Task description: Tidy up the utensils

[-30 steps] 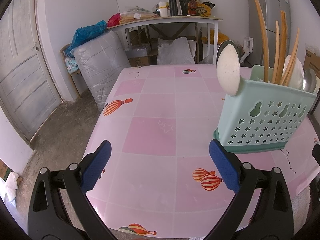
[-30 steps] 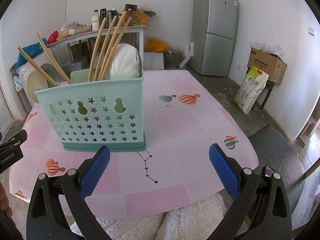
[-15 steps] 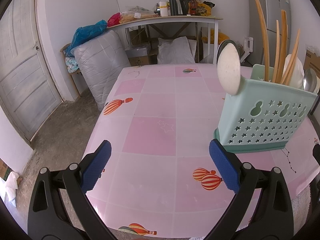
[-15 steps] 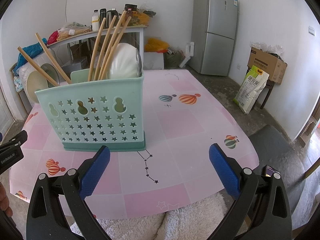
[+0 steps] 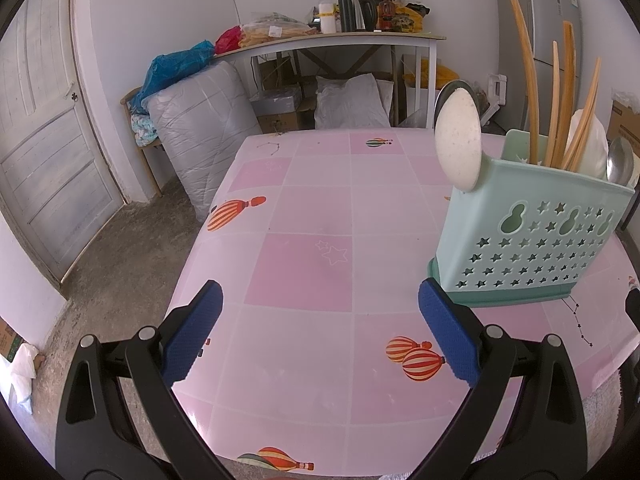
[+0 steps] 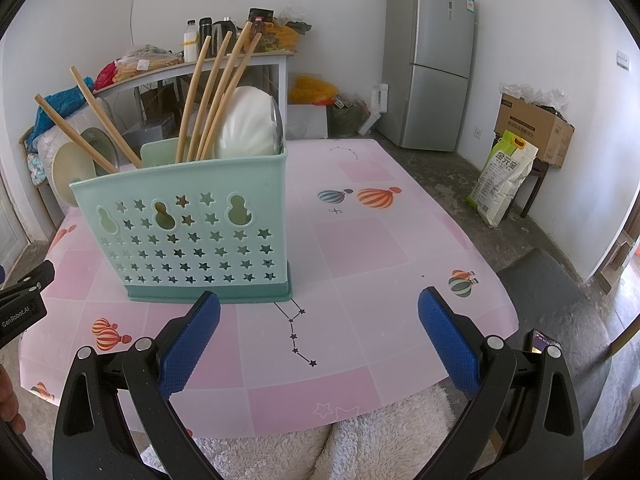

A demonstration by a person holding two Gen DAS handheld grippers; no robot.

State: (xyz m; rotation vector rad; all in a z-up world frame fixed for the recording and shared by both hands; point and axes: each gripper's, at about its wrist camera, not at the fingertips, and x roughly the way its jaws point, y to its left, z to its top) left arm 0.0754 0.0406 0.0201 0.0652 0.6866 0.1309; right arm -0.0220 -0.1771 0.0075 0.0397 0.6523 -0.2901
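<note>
On a pink table (image 5: 304,272) printed with hot-air balloons, a mint-green utensil basket (image 6: 200,232) stands upright toward the near edge, holding wooden chopsticks (image 6: 218,92), a white ladle (image 6: 248,128), a metal spoon (image 5: 619,165) and a beige spoon (image 5: 458,142) whose bowl sticks out above one end. Both hand-held grippers hover over the near side of the table with nothing between their blue pads. The left gripper (image 5: 320,334) is spread wide, the basket just beyond its right fingertip and slightly to the right. The right gripper (image 6: 318,338) is equally released, its left fingertip just in front of the basket's base. Compared with a second ago, nothing has visibly shifted: basket, utensils and both grippers sit in the same spots. A grey fridge (image 6: 430,60) and a cluttered side table (image 5: 332,40) stand against the far wall.
</note>
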